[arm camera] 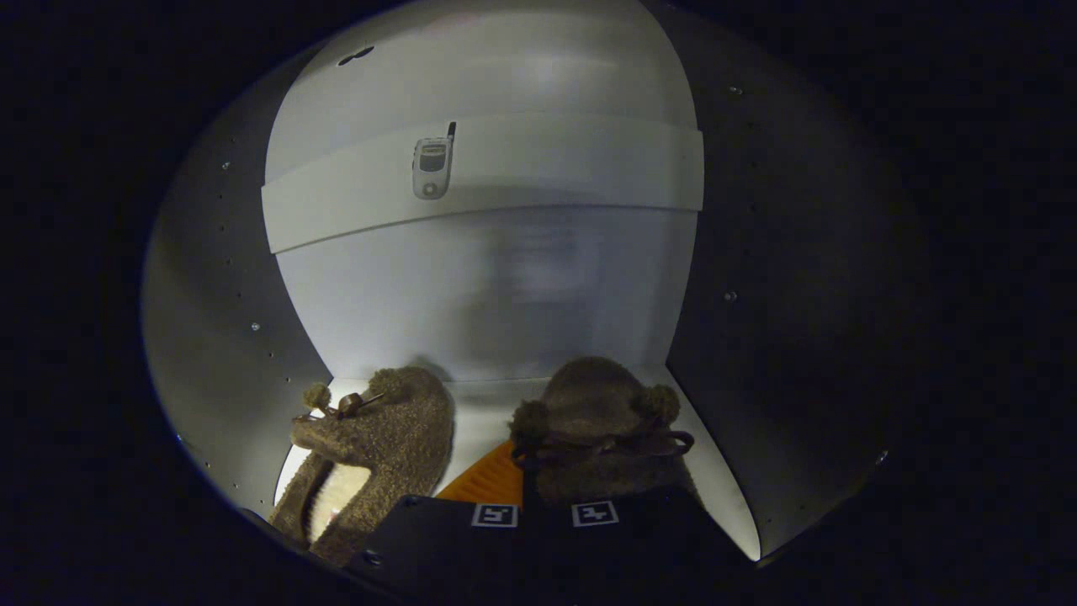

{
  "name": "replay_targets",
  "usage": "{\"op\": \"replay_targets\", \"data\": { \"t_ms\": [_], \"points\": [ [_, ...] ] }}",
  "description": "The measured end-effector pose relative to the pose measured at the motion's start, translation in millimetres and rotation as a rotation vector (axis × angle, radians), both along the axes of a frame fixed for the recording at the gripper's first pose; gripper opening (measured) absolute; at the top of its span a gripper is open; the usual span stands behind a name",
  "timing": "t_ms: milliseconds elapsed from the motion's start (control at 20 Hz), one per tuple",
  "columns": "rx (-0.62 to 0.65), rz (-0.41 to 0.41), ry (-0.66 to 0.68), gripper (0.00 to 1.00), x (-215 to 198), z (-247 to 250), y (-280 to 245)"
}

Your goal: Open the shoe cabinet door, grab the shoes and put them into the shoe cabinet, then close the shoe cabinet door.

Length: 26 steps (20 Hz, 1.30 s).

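With your gripper (545, 513) inside the shoe cabinet (210, 295), jaws grip the right slipper (593, 421), toe pointing rearward; left slipper (383, 438) parallel.

Gripper (547, 497) fingers mostly lost in dark shadow just behind the right slipper (599, 433); tips hidden by its heel, so contact with it, and whether the jaws stand apart or closed, not discernible. Heel end of the left slipper (370, 459) cut off behind the gripper body. Orange object (488, 481) between the slippers only partly exposed, identity unclear. Flip phone (432, 167) on the cabinet shelf (572, 181) too small for detail. Cabinet right wall (782, 337) deep in shadow. Back panel (505, 286) softly blurred at centre.
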State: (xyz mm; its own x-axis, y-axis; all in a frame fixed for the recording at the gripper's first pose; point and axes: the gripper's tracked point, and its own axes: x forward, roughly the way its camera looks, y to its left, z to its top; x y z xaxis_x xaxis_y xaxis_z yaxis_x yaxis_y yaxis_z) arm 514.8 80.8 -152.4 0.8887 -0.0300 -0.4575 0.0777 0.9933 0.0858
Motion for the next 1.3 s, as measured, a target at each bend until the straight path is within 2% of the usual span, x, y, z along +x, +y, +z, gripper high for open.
{"op": "replay_targets", "data": {
  "t_ms": [50, 450, 600, 750, 950, 1300],
  "points": [
    [0.008, 0.005, 0.005, 0.09, -0.8, -0.2, 3.2],
    [0.020, 0.031, 0.071, 0.71, -35.4, 9.2, 15.0],
    [-0.011, 0.046, 0.076, 1.00, -59.0, 22.3, 14.3],
    [-0.010, 0.057, 0.047, 1.00, -82.7, 42.3, 13.7],
    [-0.028, 0.065, -0.087, 1.00, -133.9, 91.4, 14.1],
    [0.004, 0.066, -0.326, 1.00, -285.6, 164.6, 21.5]
  ]
}}
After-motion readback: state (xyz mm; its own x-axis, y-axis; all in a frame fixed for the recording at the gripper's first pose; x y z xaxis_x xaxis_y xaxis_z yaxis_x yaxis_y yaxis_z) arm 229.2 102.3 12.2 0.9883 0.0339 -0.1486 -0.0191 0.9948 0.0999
